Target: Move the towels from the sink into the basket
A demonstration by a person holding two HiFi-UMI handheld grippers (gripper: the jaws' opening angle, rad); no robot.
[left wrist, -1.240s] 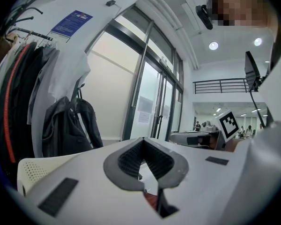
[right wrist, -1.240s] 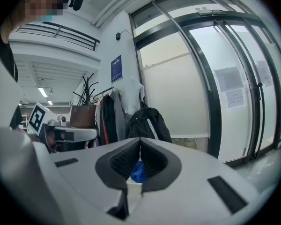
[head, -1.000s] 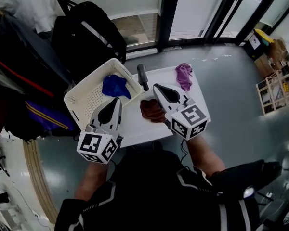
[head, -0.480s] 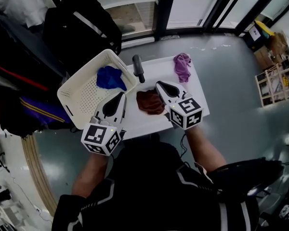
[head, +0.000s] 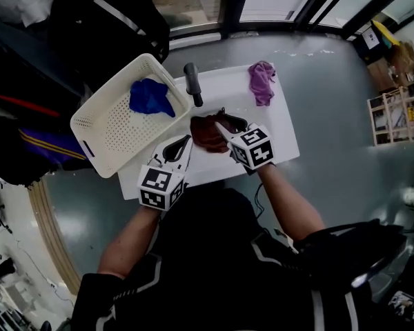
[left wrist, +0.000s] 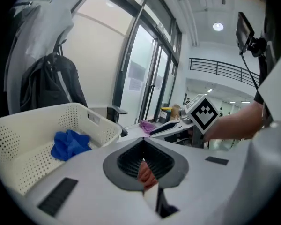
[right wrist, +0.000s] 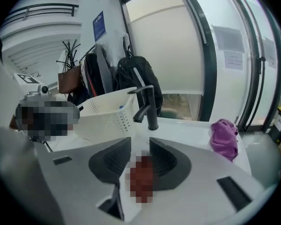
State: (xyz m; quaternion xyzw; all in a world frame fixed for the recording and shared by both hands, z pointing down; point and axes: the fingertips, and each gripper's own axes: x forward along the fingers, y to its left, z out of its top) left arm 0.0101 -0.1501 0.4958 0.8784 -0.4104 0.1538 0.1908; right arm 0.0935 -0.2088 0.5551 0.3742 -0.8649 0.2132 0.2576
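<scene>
The right gripper (head: 225, 120) is positioned over the sink (head: 276, 140), jaws spread. The dark red towel (head: 205, 134) lies in the basin and shows in the gap between them; the right gripper view confirms the towel (right wrist: 141, 177) between the released jaws.

The left gripper (head: 184, 143) hangs just beside the same towel, on the basket side. Its jaws are clenched tip to tip and grip nothing (a sliver of red cloth shows through the slot behind the tips, but lies beyond them).

The white basket (head: 114, 136) sits at the left end of the surface, touching the sink edge. A blue towel (head: 150, 96) is already inside it. The black faucet (head: 192, 83) stands between basket and basin. A purple towel (head: 261, 81) lies on the far right corner of the surface, well apart from both grippers.
</scene>
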